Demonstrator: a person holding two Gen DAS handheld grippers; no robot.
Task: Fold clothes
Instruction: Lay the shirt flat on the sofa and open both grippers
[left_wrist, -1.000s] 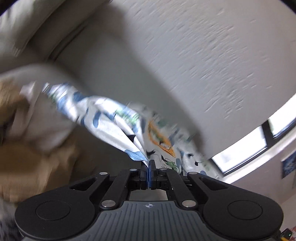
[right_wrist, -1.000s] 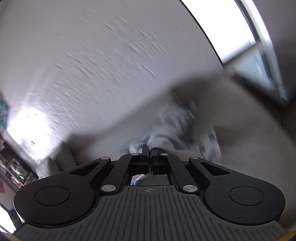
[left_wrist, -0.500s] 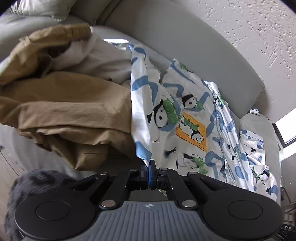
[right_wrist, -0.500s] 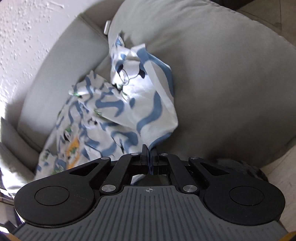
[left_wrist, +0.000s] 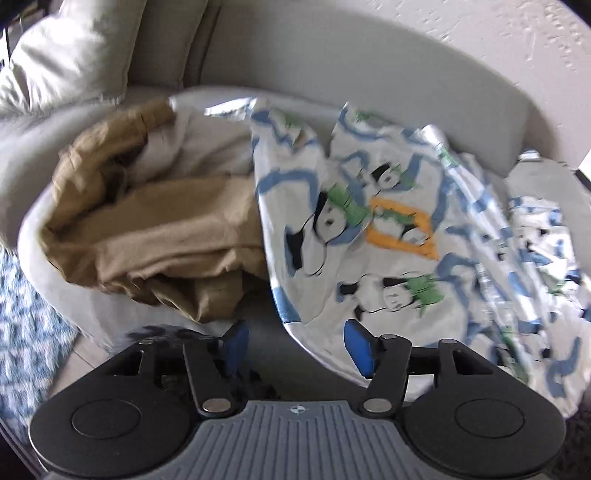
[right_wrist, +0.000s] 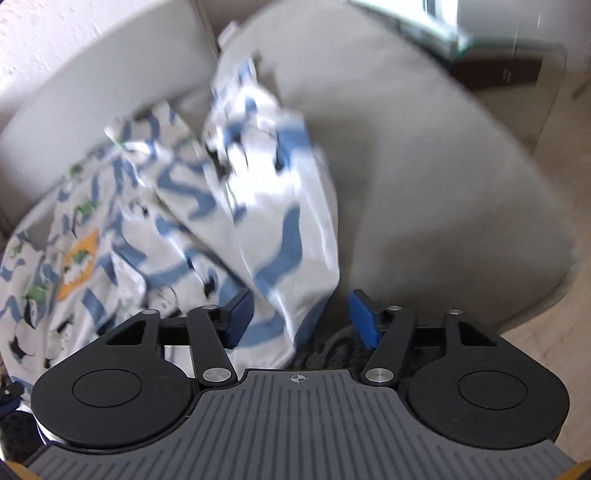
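Now both grippers have let go of the panda-print garment (left_wrist: 388, 236)

Half a second ago each clamped a corner; now the left gripper (left_wrist: 293, 341) and right gripper (right_wrist: 301, 314) stand with fingers wide apart, cloth edges loose between them. That suggests the garment has been laid out for folding. It lies spread but rumpled on the grey sofa (left_wrist: 332, 66), one side bunched up, beside a tan clothes heap (left_wrist: 155, 236)

Motion blur smears the panda-print garment (right_wrist: 258, 206); tan clothes (left_wrist: 159, 236) partly hidden beneath it.
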